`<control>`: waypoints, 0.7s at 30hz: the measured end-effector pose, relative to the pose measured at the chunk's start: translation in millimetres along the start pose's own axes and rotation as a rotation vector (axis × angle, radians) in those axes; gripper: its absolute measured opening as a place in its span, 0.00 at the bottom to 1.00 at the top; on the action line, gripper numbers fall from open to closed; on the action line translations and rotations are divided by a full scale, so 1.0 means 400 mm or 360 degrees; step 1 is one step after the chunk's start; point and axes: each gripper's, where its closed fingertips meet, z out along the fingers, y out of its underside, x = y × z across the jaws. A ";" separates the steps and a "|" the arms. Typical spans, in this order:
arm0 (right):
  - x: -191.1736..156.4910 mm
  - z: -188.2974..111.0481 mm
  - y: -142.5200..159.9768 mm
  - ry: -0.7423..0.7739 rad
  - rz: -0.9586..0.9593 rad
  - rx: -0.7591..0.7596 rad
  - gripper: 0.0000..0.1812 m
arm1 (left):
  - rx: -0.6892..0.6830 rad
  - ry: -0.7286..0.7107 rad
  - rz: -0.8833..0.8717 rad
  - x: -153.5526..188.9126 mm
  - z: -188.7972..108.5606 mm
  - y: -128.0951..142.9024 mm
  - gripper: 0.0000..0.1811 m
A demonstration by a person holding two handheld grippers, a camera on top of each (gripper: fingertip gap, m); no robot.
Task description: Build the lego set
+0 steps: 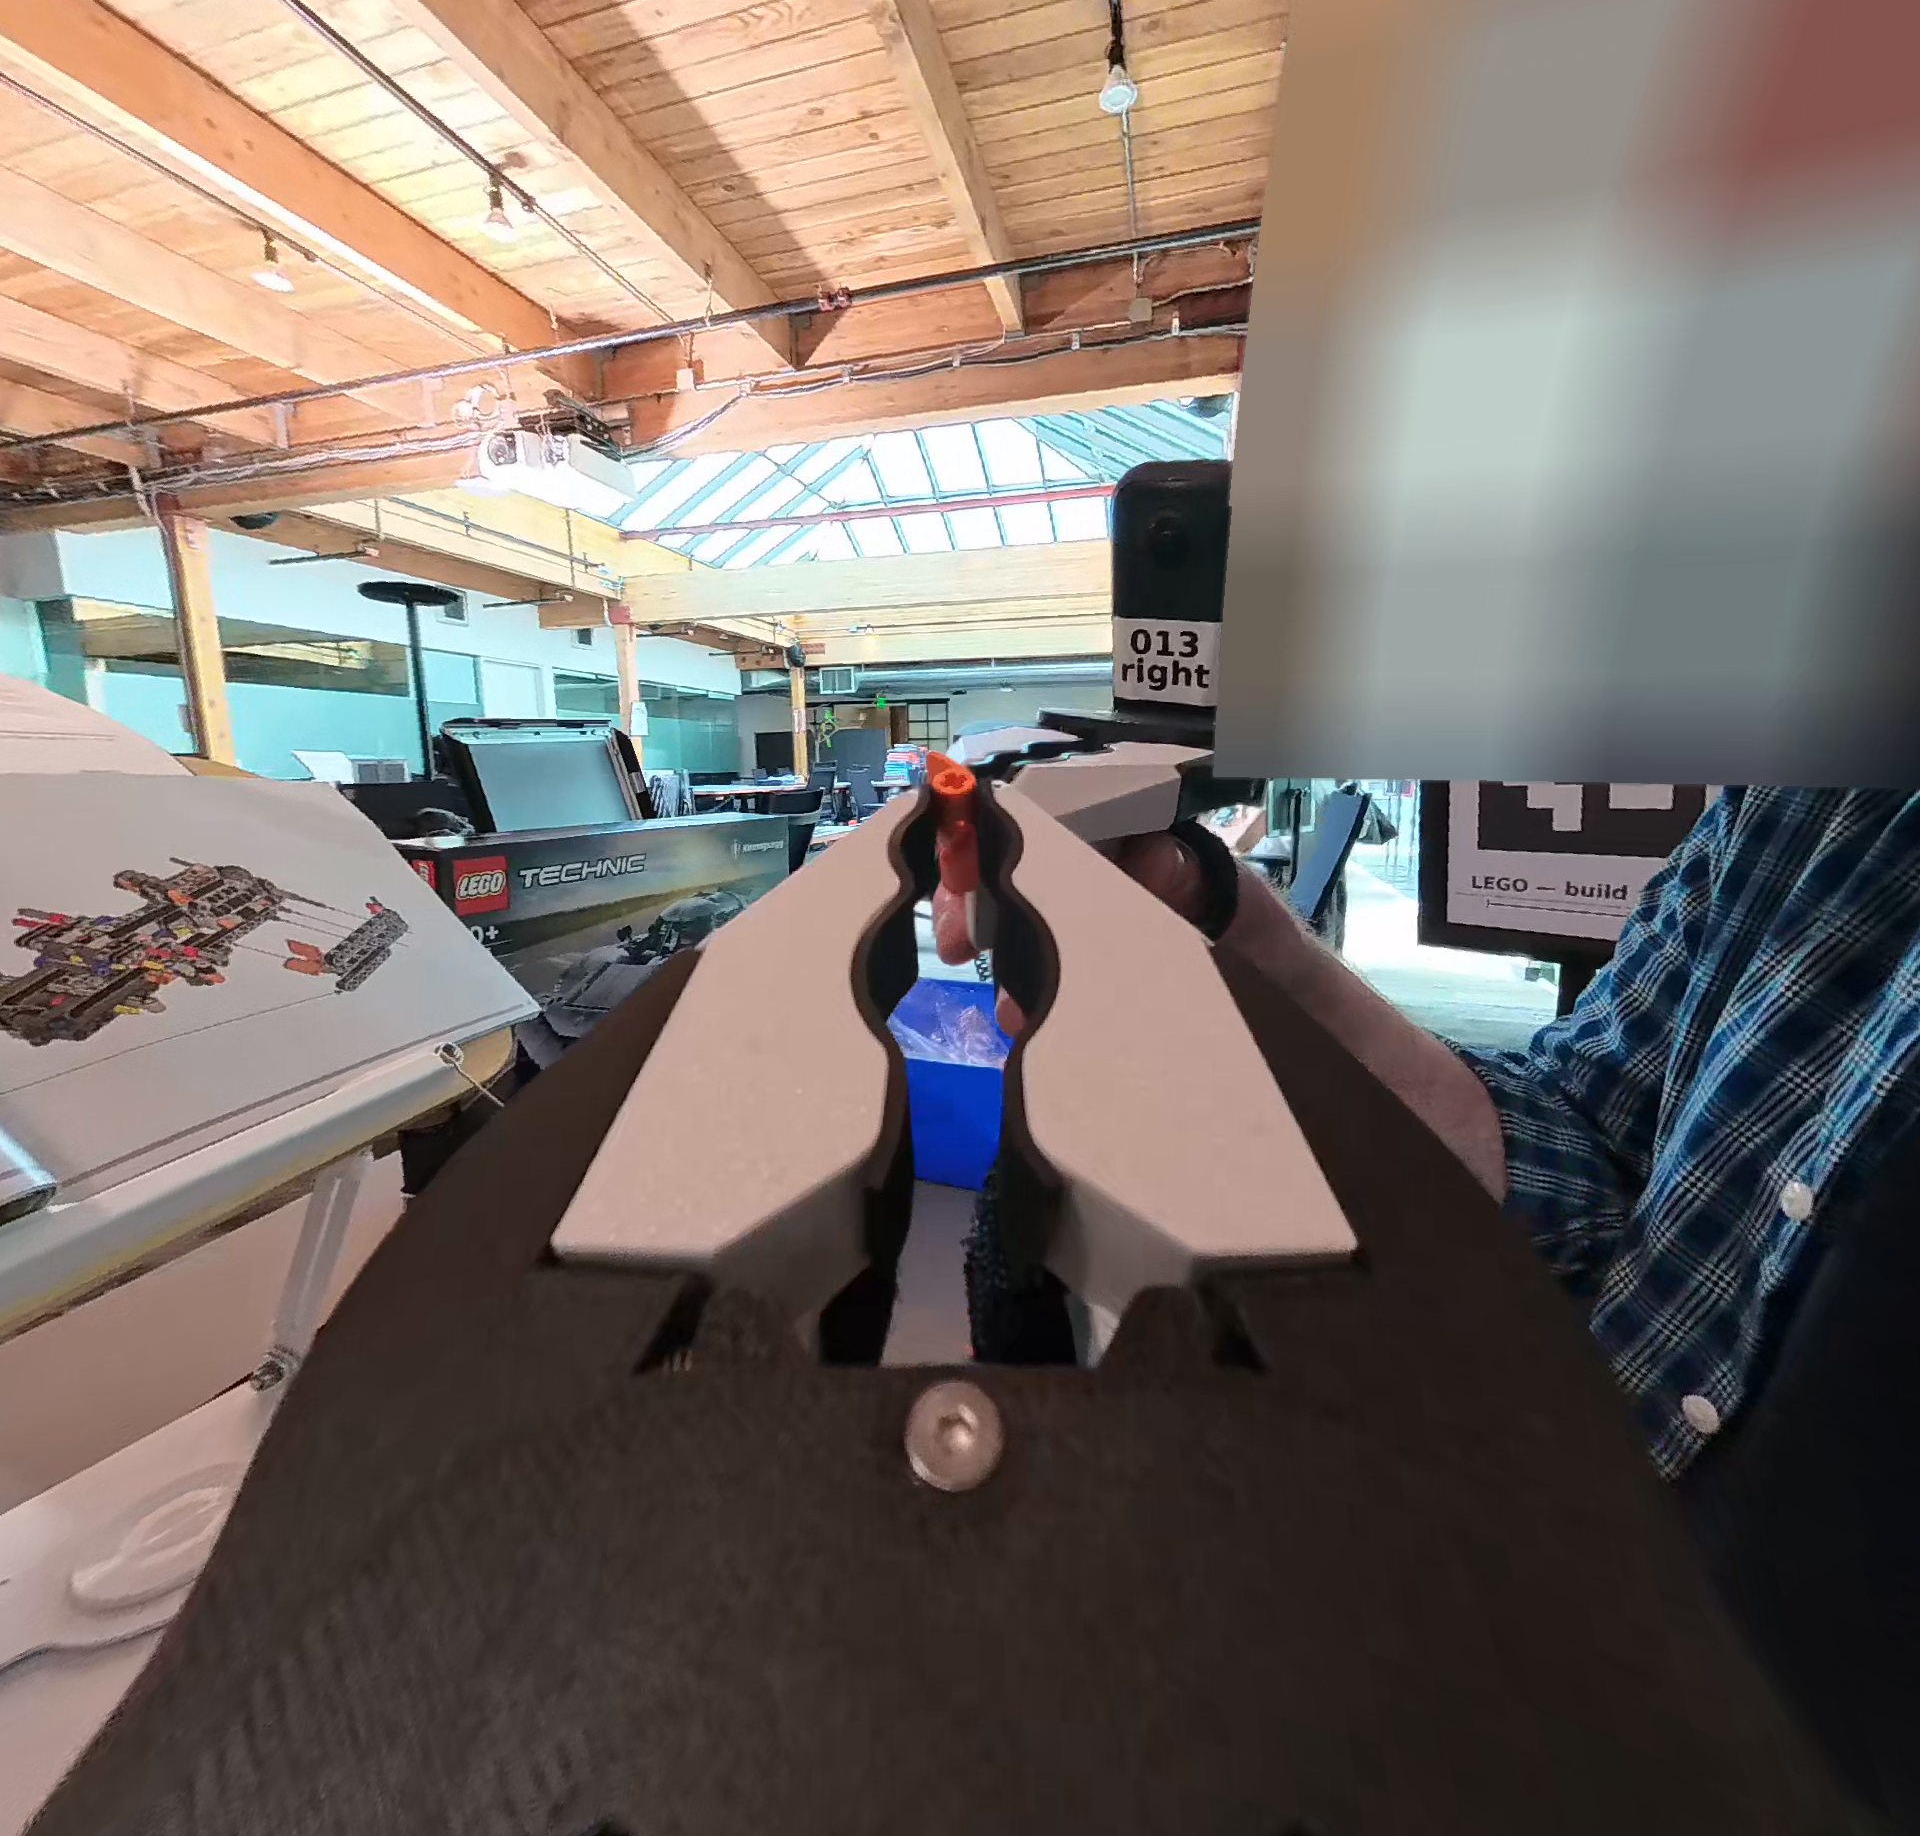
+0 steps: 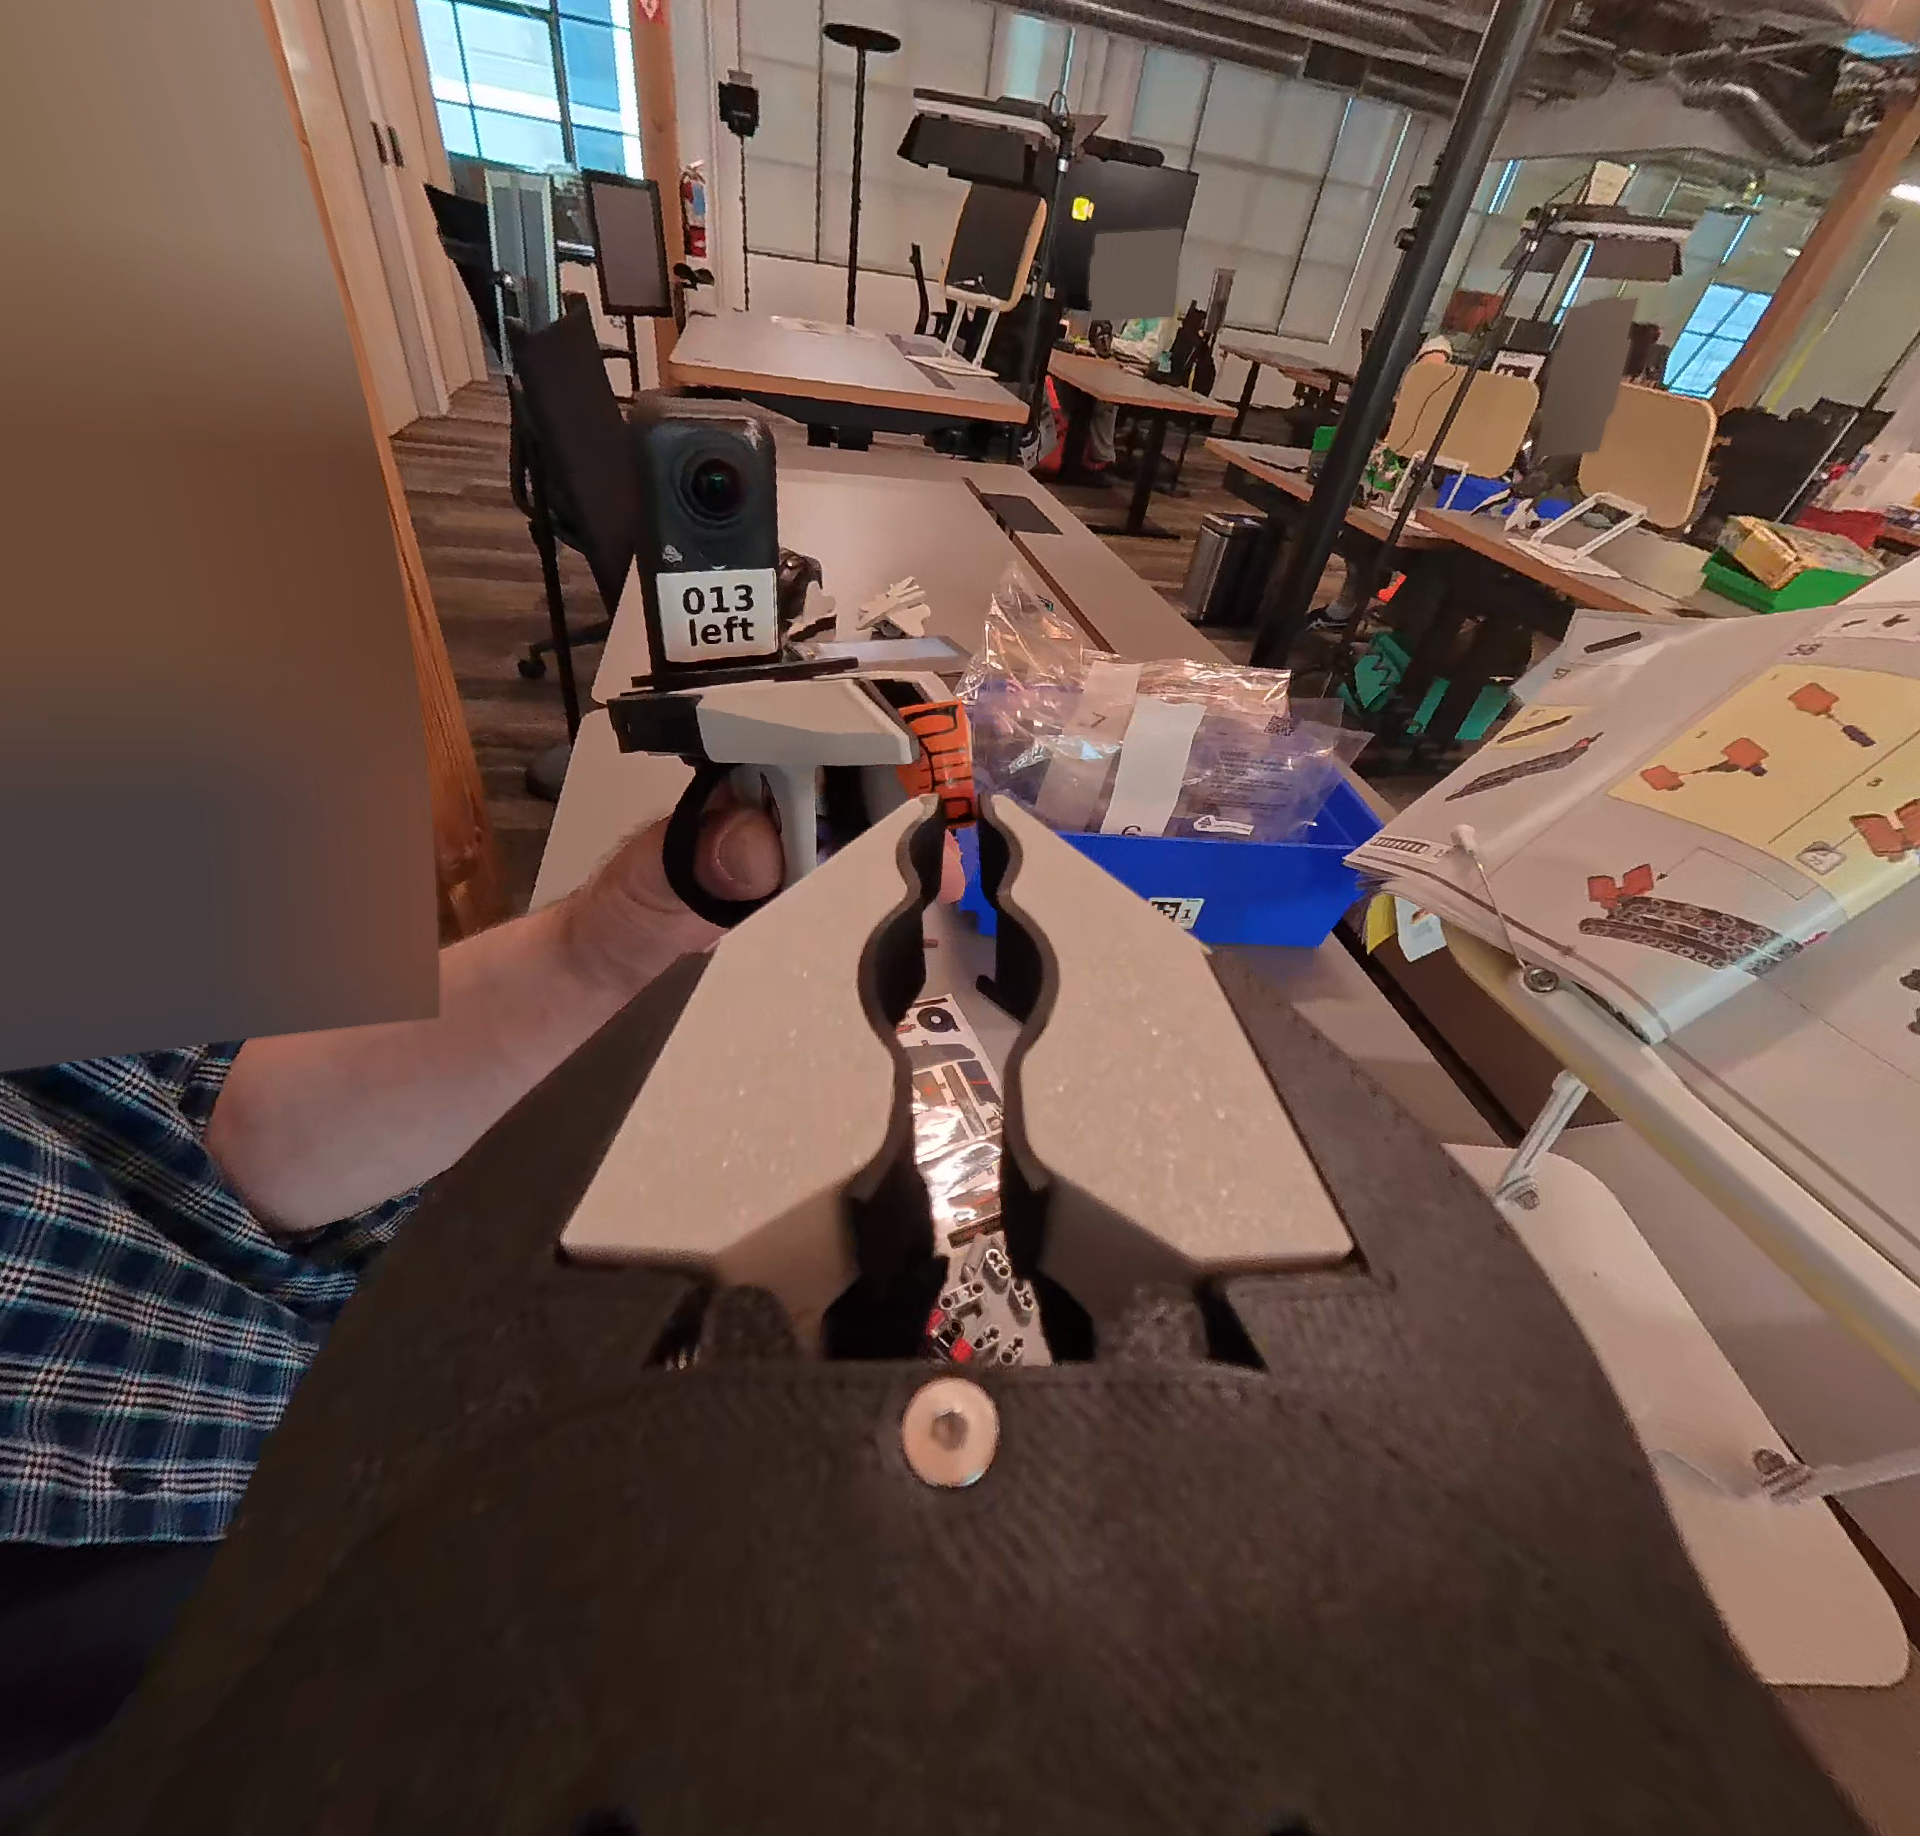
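A small orange Lego piece (image 1: 952,812) with a cross hole in its end sits between the tips of my left gripper (image 1: 956,799), which is shut on it. In the right wrist view the same orange piece (image 2: 938,756) has black markings. It sticks out of the left gripper's fingers (image 2: 831,732) and reaches down between the tips of my right gripper (image 2: 956,815), which is closed to a narrow gap on its lower end. The right gripper's fingers (image 1: 1091,784) come in from the right. Both grippers are held up above the table.
A blue bin (image 2: 1226,877) with plastic bags of parts stands just behind; it also shows in the left wrist view (image 1: 940,1100). An open instruction booklet (image 2: 1683,799) rests on a white stand (image 1: 208,934). The Lego box (image 1: 603,887) stands behind. A sticker sheet (image 2: 951,1090) lies on the table. Left and right tips are no more than a few centimetres apart.
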 end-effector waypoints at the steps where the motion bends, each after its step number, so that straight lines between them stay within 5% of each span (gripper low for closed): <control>1: 0.001 -0.001 0.001 0.0010 -0.0007 -0.0001 0.01 | -0.0003 -0.0005 0.0007 0.000 0.000 0.001 0.04; 21: -0.009 -0.006 0.008 -0.0041 0.0128 0.0105 0.02 | 0.0042 -0.0016 0.0061 0.011 0.007 -0.001 0.03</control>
